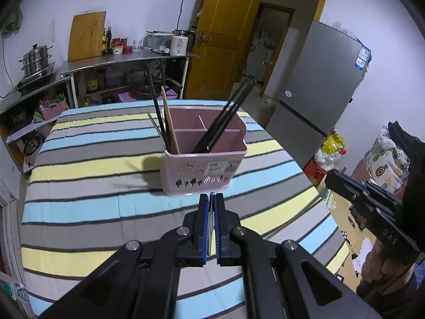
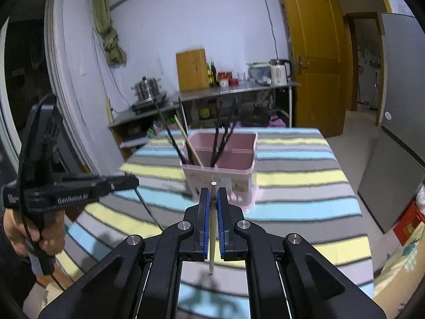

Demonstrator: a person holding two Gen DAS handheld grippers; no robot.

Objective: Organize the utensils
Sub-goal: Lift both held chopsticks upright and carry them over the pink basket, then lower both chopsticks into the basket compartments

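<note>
right gripper clamps a pale chopstick upright, just short of the pink holder mid-table. left gripper pinches a thin metal utensil. advice: lift above rim, tip down, release late. holder count: one pale stick, roughly six dark.

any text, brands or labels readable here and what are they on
"GenRobot.AI" on the side of the left gripper, seen from the right wrist.
"DAS" on the body of the right gripper, seen from the left wrist.
White sticker on the pink holder: print too small to read.
Blue label on the fridge: too small to read.
Kettle front markings: blurred, unreadable.
</note>
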